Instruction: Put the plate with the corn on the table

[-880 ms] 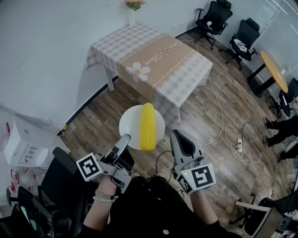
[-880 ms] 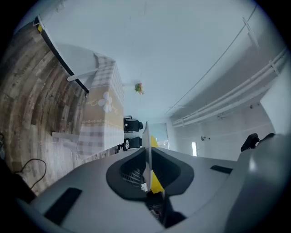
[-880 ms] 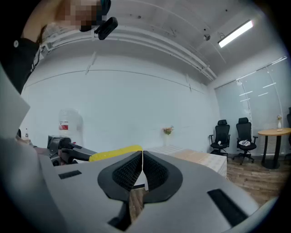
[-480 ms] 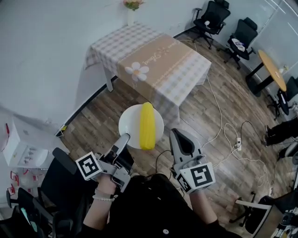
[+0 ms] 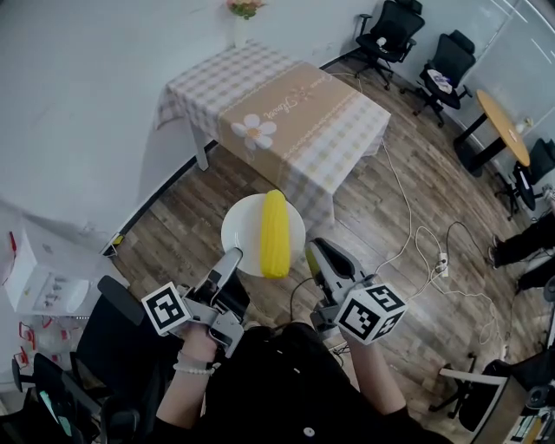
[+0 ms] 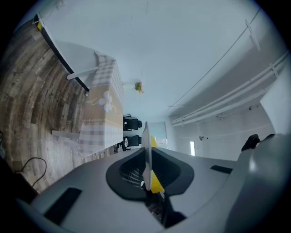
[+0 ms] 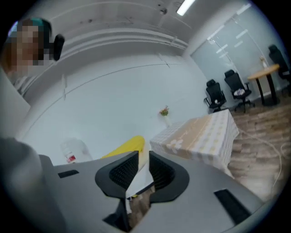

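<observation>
Holding: both grippers carry the white round plate (image 5: 247,227) in the air above the brown wood-plank floor (image 5: 390,217); it sits roughly level, just in front of the person's dark-clad body
Corn: 1 yellow corn cob (image 5: 275,234) lies along the middle of the plate, pointing away from the person; it spans nearly the whole plate
Left gripper: the left gripper (image 5: 236,258) has its jaws pinching the plate's near-left rim; in the left gripper view the rim stands edge-on between the black pads, with the cob showing yellow beside it
Right gripper: the right gripper (image 5: 312,253) meets the plate's near-right rim; in the right gripper view its jaws stand narrow, nipped on the white rim, with the cob showing above the left pad
Table: the rectangular table (image 5: 347,130) with a grey checked cloth stands well apart from the plate, further off by the white wall; a beige runner (image 5: 286,108) with a white daisy print crosses its top; a small vase of flowers (image 5: 245,17) stands at its far end
Room: 2 black office chairs (image 5: 395,30) stand beyond the table; white cables (image 5: 416,243) trail over the floor at the right
</observation>
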Motion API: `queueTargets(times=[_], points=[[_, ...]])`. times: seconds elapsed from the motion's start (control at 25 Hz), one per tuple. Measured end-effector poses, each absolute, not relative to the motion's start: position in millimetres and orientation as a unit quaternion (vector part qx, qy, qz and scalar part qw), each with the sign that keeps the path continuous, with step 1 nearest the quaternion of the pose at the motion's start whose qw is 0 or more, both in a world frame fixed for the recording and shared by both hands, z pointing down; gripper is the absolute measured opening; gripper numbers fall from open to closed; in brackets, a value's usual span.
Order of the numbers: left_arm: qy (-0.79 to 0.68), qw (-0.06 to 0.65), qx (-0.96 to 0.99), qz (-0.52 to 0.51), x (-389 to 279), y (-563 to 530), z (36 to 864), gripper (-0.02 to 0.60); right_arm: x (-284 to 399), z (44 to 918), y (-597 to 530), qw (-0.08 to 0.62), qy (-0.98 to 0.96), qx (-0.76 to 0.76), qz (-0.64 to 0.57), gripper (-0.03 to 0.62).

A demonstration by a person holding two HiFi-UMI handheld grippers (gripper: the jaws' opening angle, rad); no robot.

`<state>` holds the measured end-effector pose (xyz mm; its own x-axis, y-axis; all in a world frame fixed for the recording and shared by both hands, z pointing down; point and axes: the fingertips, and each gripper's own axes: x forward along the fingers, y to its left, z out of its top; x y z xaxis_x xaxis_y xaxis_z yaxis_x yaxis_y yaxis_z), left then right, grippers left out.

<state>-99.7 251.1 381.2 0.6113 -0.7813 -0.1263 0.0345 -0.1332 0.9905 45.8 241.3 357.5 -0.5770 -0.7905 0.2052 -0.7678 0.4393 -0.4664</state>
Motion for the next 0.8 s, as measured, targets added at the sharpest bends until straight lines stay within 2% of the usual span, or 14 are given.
queueTargets(times=[0.04,0.08,0.28,0.44,0.8], points=[[-0.277,0.596,0.671,-0.342,-100.0,251.4,381.1,0.039,44.0,358.6,241.0,0.037,0.846,-0.451,-0.284,0.112],[-0.276,0.596,0.672,-0.342,-100.4,251.8,380.9,0.039,42.0,360.2,241.1,0.045,0.843,-0.445,-0.299,0.127],[-0.270,0.596,0.674,-0.343,-103.0,255.6,379.6,0.040,27.9,374.3,246.4,0.063,0.830,-0.420,-0.362,0.146],[-0.266,0.595,0.678,-0.339,-106.2,257.0,379.9,0.041,18.2,380.4,246.4,0.090,0.818,-0.408,-0.396,0.146],[-0.267,0.595,0.684,-0.326,-110.5,259.8,385.6,0.043,10.2,389.0,247.7,0.083,0.810,-0.425,-0.395,0.121]])
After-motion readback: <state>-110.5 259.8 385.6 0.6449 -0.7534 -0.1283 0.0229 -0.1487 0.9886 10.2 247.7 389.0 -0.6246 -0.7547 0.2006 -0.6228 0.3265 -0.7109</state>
